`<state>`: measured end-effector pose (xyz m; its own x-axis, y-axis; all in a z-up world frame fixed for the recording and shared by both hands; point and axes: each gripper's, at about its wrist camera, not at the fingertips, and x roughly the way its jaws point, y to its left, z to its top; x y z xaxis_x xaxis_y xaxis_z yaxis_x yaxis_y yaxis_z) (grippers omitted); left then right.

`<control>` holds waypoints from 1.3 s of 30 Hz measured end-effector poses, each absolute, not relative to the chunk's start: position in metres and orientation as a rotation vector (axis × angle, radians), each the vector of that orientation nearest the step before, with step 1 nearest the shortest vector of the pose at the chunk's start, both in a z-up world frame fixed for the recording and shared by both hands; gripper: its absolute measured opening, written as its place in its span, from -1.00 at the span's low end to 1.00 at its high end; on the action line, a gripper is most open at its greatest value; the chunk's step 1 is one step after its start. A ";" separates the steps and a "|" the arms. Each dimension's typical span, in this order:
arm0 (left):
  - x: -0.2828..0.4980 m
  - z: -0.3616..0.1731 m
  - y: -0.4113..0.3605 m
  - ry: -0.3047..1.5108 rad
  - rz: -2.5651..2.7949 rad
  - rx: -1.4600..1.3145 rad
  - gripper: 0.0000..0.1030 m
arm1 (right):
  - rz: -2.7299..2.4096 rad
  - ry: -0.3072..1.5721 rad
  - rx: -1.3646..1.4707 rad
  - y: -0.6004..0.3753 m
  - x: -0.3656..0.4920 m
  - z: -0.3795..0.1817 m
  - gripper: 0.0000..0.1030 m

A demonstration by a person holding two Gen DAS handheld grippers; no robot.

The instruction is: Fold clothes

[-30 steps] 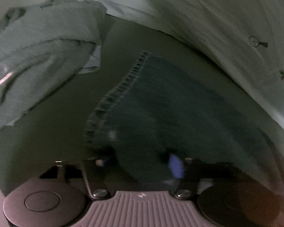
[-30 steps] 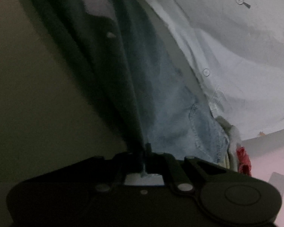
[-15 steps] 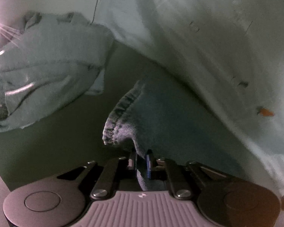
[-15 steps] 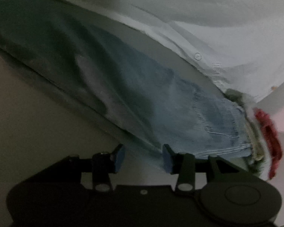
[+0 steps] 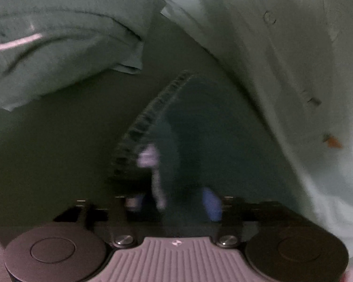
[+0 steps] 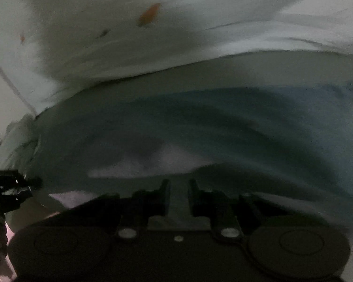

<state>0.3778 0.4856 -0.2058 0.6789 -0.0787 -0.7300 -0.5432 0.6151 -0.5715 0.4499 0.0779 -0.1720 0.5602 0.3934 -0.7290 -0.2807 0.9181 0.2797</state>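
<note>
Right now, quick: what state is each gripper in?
Left gripper: open, fingers apart around the jeans hem, not clamped.
Right gripper: open, a small gap between the fingers, nothing held.

Tabletop and the garments lying on it.
Dark tabletop [image 5: 58,141] carries blue jeans [image 5: 211,129], a grey garment [image 5: 58,35] and a white printed shirt [image 5: 282,47].

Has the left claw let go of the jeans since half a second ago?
Yes. The left gripper was pinched shut on the jeans hem; now its fingers stand apart, with the denim loose between them.
</note>
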 end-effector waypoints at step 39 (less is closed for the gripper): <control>0.441 -0.014 0.207 0.497 -0.195 -0.103 -0.73 | 0.041 0.673 0.185 -0.032 0.395 -0.113 -0.52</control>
